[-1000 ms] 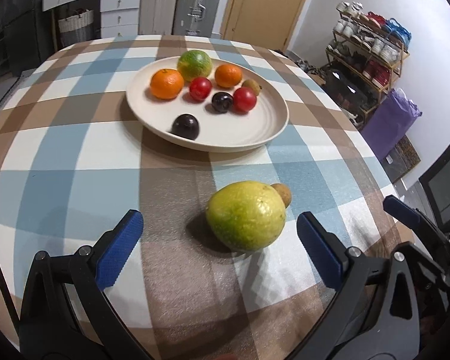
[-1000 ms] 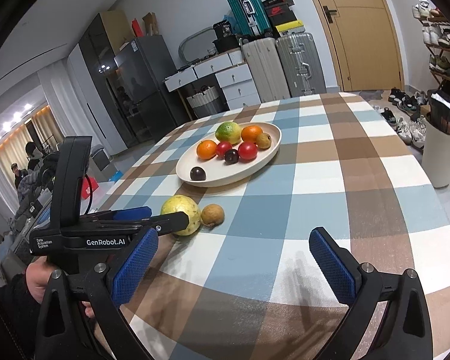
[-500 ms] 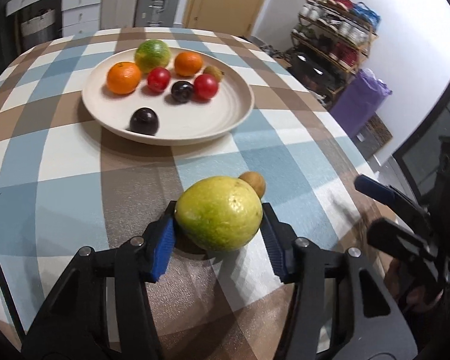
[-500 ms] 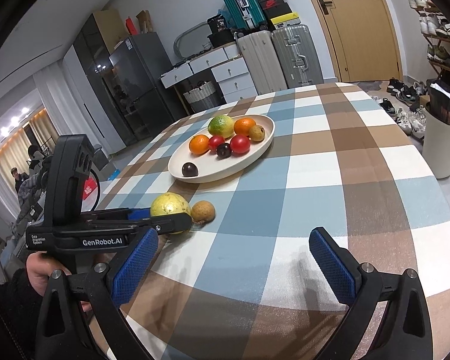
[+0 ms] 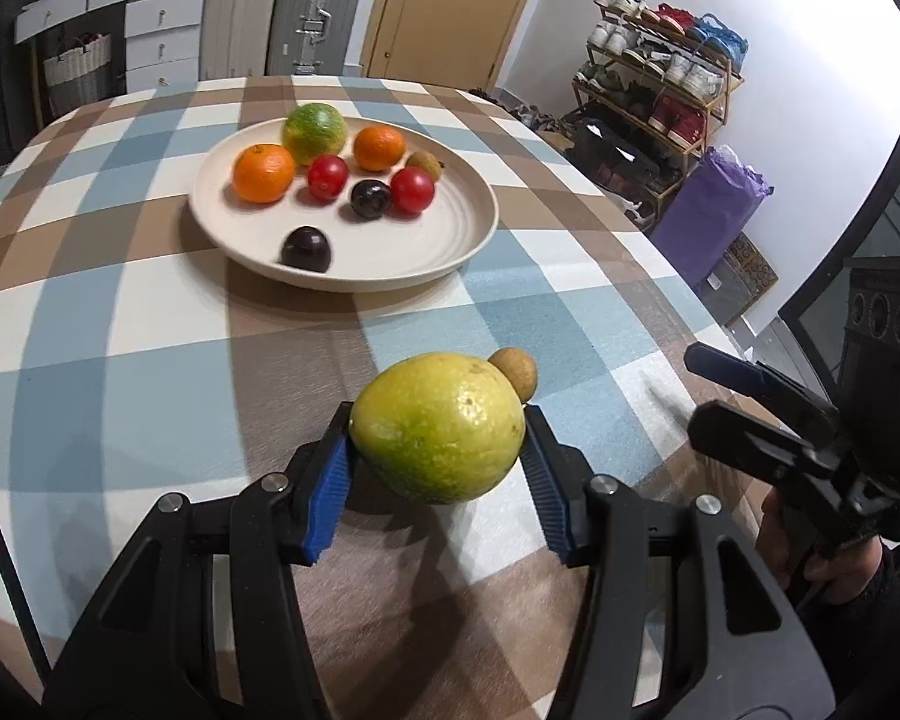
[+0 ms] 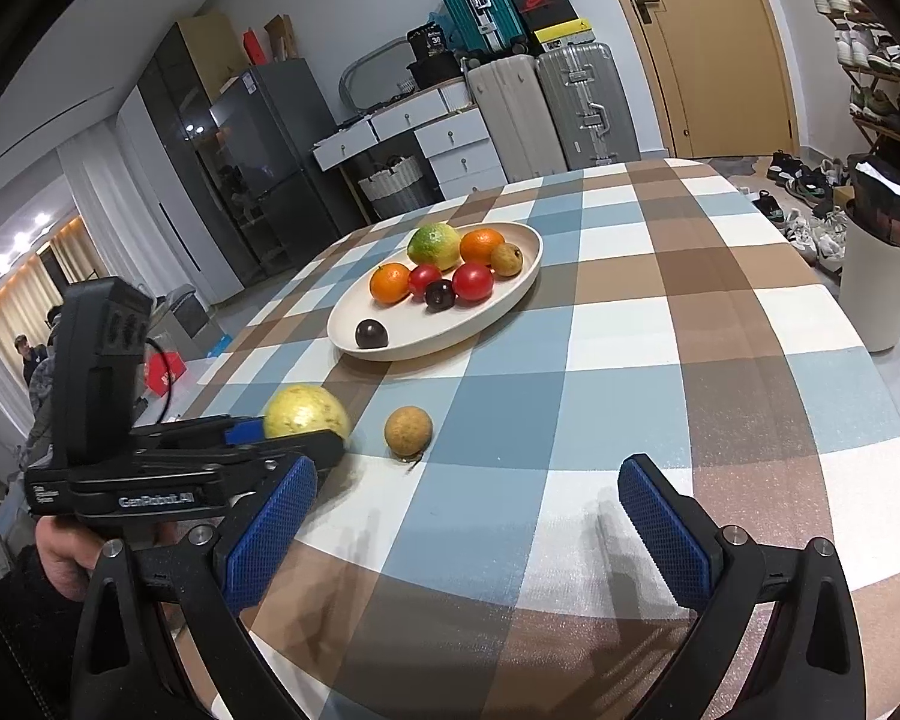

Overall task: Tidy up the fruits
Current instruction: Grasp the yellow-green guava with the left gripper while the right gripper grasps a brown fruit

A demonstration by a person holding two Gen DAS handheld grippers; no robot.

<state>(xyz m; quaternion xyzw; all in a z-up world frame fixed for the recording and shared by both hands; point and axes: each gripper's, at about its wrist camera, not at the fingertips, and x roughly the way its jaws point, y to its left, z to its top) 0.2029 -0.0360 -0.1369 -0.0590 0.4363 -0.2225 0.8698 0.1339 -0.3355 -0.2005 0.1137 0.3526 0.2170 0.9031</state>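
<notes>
A: Which step is in hand?

B: The pick-up. The left claw (image 5: 438, 468) is clamped on the big yellow-green fruit (image 5: 438, 426), one blue pad pressed to each flank. The fruit sits at the near edge of the checked tabletop (image 5: 120, 324), well short of the plate (image 5: 450, 252).

A: Is it off the cloth yet?

B: I can't tell for sure; a dark shadow lies right beneath it, so at most it is barely raised.

A: And the right claw (image 6: 468, 516)?

B: Its pads stand wide apart with nothing between them, hanging over the near right part of the tabletop.

A: What's left loose?

B: A small brown fruit (image 6: 408, 431), just beside the big one on its far right. In the left wrist view it seems to touch; in the right wrist view there is a gap.

A: So the next move?

B: I'd judge a clean lift, then a carry to the far side. The plate's far half is crowded with oranges, red and dark fruits; the near right part is bare, so that is the spot to set it down. Lift straight, or the brown fruit may get nudged and roll.
</notes>
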